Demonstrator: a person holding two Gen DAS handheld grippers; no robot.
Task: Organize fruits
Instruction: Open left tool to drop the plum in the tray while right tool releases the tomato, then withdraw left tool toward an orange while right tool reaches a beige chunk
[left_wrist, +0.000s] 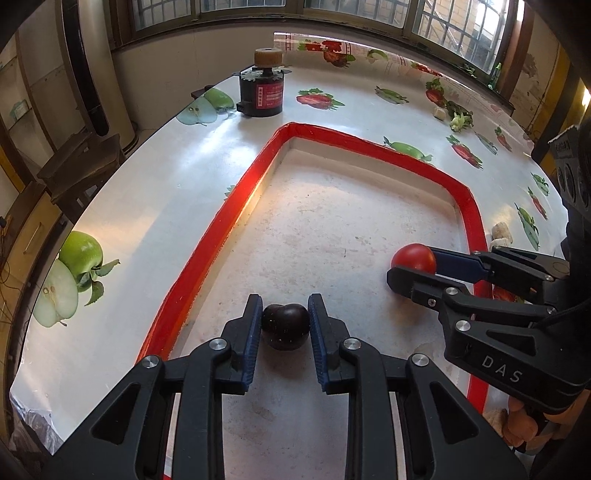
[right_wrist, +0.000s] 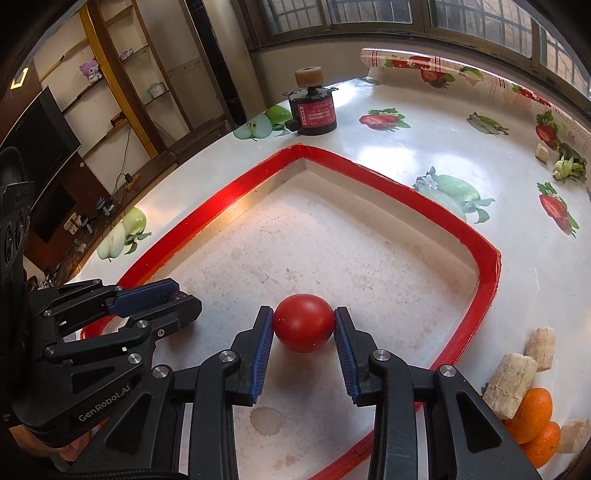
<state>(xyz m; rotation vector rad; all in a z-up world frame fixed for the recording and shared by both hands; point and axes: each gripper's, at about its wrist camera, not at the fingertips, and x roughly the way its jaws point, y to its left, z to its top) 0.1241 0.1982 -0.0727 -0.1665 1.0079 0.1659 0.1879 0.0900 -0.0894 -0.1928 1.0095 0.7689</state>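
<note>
The left gripper (left_wrist: 284, 325) is pinching a dark plum (left_wrist: 285, 326), near-black purple with a cleft on top and a faint speckled sheen, its blue pads pressing on both sides while the fruit is sitting low over the floor of the red-rimmed tray (left_wrist: 236, 218), close to the tray's near edge; whether it is touching the floor cannot be told. The right gripper (right_wrist: 303, 326) is clamping a tomato (right_wrist: 303, 322), round, smooth and glossy red with a small highlight, near the middle of the tray's near half and toward its right rim. The tray's floor is looking pale, mottled and stained, with a faint ring mark near the right gripper's base. The tray is lying on a white tabletop (left_wrist: 332, 122) printed with green apples and strawberries. At the tabletop's far left corner a black cylindrical device (left_wrist: 261, 98) with a red label and a tan wheel on top is standing upright. Along the right edge two oranges (right_wrist: 532, 424) are resting beside pale sugarcane chunks (right_wrist: 511, 384), and leafy green scraps (right_wrist: 569, 166) are lying toward the far right corner. Barred windows (left_wrist: 351, 7) are running behind the table, and shelving with a purple plush toy (right_wrist: 90, 71) and a dark screen (right_wrist: 37, 147) are standing to the left.
</note>
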